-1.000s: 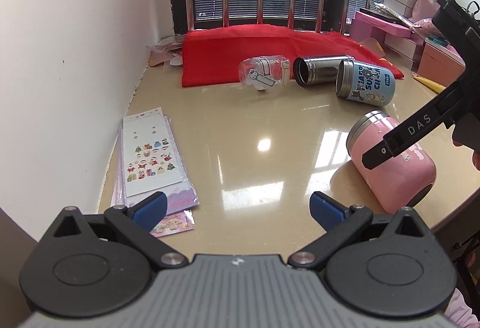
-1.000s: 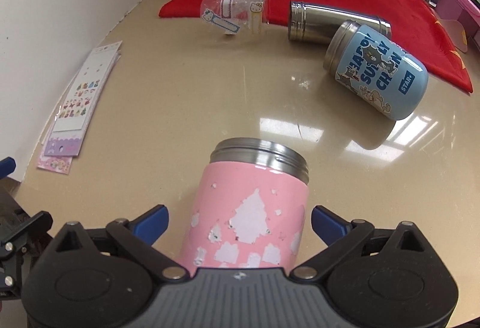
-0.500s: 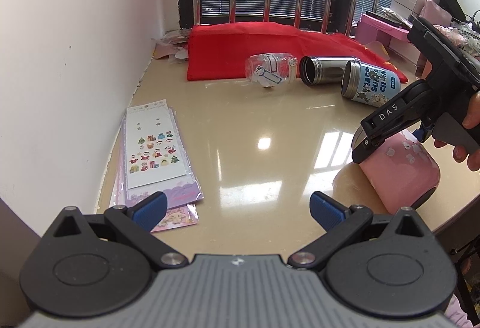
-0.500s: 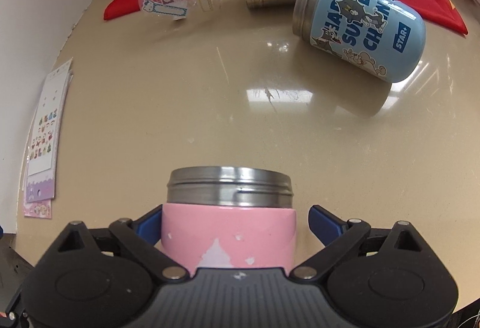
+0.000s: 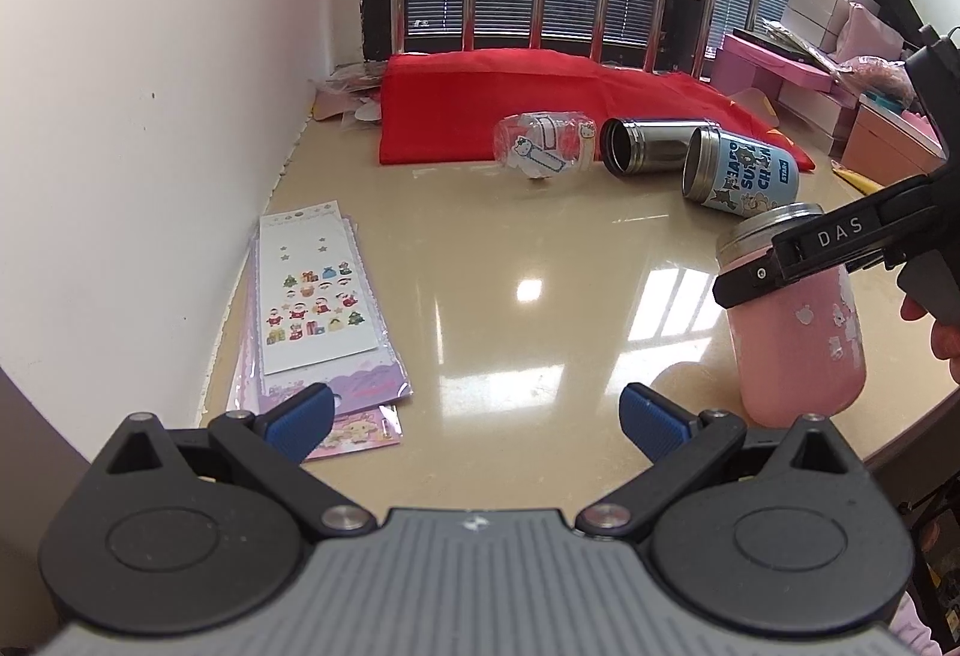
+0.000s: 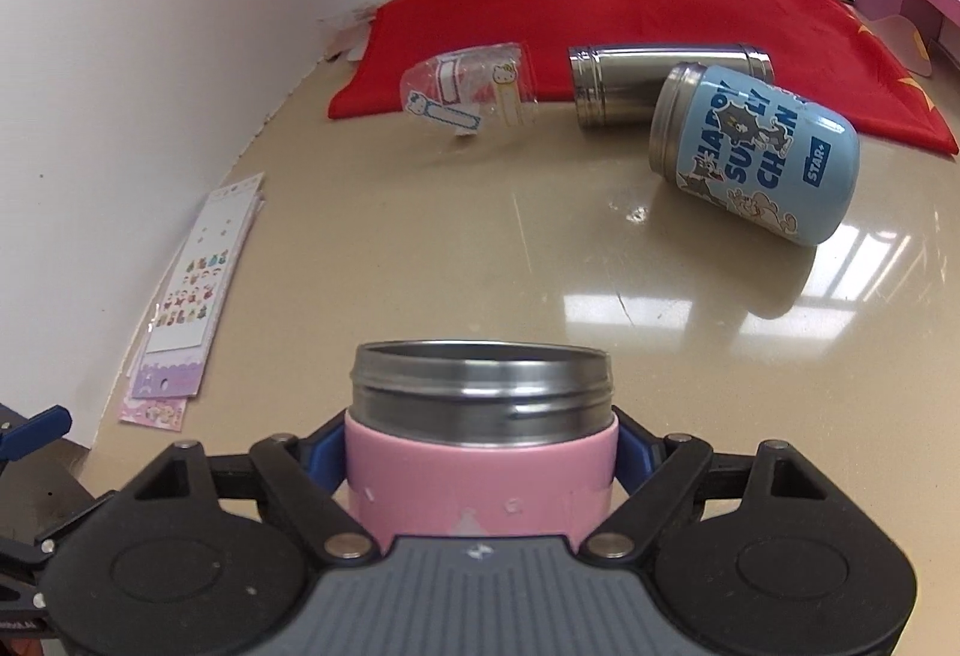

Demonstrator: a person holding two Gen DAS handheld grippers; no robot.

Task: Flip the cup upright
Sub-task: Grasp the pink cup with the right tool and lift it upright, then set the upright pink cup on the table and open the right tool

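Now the right claw [image 6: 480, 452] clamps its blue ribbed pads on the chipped pink cylindrical cup [image 6: 480, 476] just below its threaded steel rim, holding it nearly upright on the glossy beige surface [image 5: 480, 296], while the left claw [image 5: 477, 419] gapes wide, holding nothing.

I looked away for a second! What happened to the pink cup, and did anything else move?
The right claw closed on the pink cup just below its steel rim and tipped it up from lying on its side to nearly upright, mouth up, base at the table. The left claw stayed open and holds nothing. The blue cup, steel cup, clear cup and sticker sheets lie as before.
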